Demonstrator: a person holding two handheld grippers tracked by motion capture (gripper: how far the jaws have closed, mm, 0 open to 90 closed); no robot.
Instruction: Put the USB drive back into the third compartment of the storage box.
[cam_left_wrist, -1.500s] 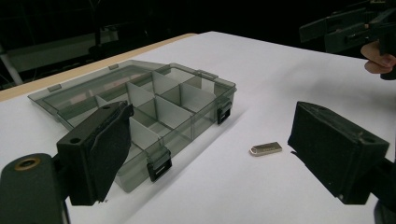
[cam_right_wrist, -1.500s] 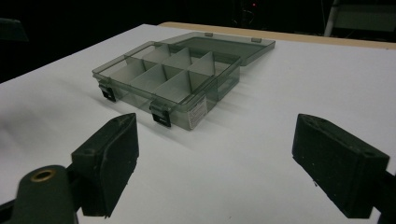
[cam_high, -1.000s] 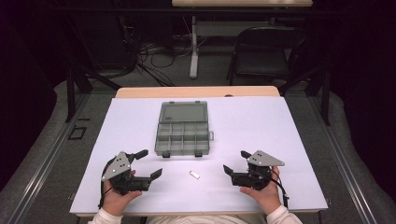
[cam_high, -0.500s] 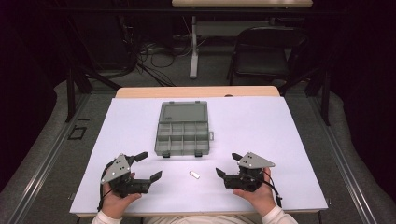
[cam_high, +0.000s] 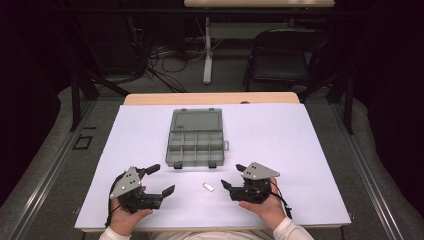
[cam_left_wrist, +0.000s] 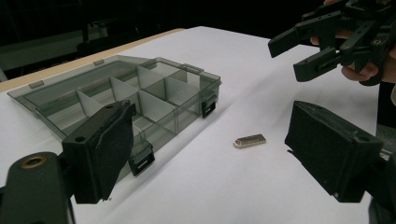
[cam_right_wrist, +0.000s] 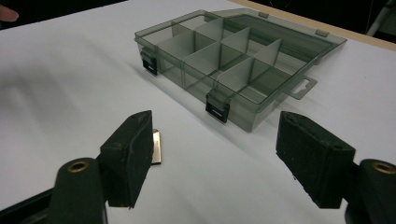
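Observation:
A small silvery metal piece (cam_high: 208, 187) lies flat on the white table between my two grippers. My left gripper (cam_high: 162, 178) is open to its left, jaws pointing right. My right gripper (cam_high: 231, 176) is open just right of the piece, jaws pointing left at it. In the left gripper view the piece (cam_left_wrist: 250, 140) lies ahead between the open jaws of the left gripper (cam_left_wrist: 212, 126), with the right gripper (cam_left_wrist: 308, 51) beyond. In the right gripper view the piece (cam_right_wrist: 157, 146) is half hidden behind the left jaw of the right gripper (cam_right_wrist: 217, 140). Neither gripper touches it.
An open grey see-through compartment box (cam_high: 196, 140) sits mid-table behind the piece, lid laid back, its several compartments looking empty (cam_left_wrist: 126, 98) (cam_right_wrist: 233, 60). White table sheet (cam_high: 300, 150) spreads to both sides. A dark chair (cam_high: 285, 60) stands beyond the far edge.
My right gripper has shifted left toward the metal piece and turned a little. The left gripper and the piece have stayed put.

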